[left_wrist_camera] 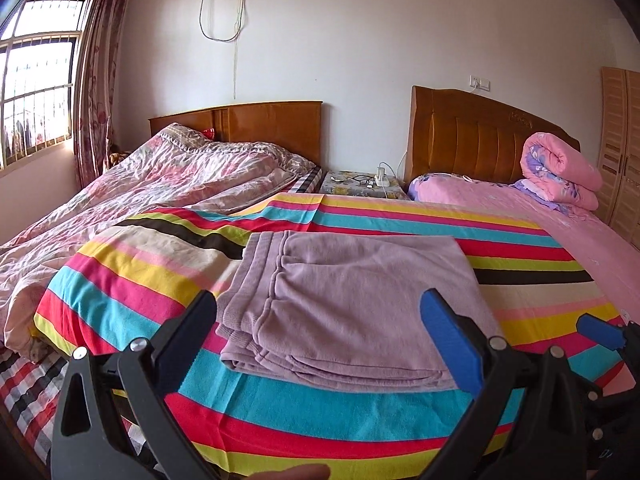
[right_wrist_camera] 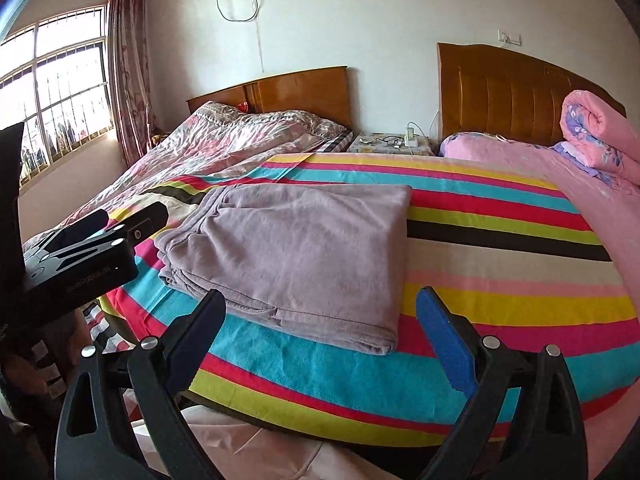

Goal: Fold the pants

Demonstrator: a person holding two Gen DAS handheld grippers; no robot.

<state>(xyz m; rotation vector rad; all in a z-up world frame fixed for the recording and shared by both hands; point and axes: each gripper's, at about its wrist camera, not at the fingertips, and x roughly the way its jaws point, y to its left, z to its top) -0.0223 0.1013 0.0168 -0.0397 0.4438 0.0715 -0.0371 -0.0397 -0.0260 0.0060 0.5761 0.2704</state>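
Lilac fleece pants [left_wrist_camera: 352, 300] lie folded into a flat stack on the striped sheet [left_wrist_camera: 380, 420], near its front edge. The waistband faces the left side, the layered folds face me. Both views confirm the stack rests free, with nothing pressing on it.

Left gripper [left_wrist_camera: 320, 344]: my fingers stand wide apart, black pad on the left, blue pad on the right. Nothing is between them. They hover short of the front fold of the pants; I see no contact with cloth from this view. The right wrist view shows this same gripper [right_wrist_camera: 132, 216] at the left of the pants, over the sheet edge.

Right gripper [right_wrist_camera: 320, 344]: fingers likewise spread wide, empty. The tips sit just before the near right part of the stack, apart from it. Its blue tip [left_wrist_camera: 600, 330] shows at the right edge of the left wrist view.

Beyond the sheet: a floral quilt [left_wrist_camera: 140, 192] on the left bed, a pink bed [left_wrist_camera: 540, 208] on the right with a rolled quilt [left_wrist_camera: 560, 172], and a nightstand [left_wrist_camera: 364, 184] between the headboards.
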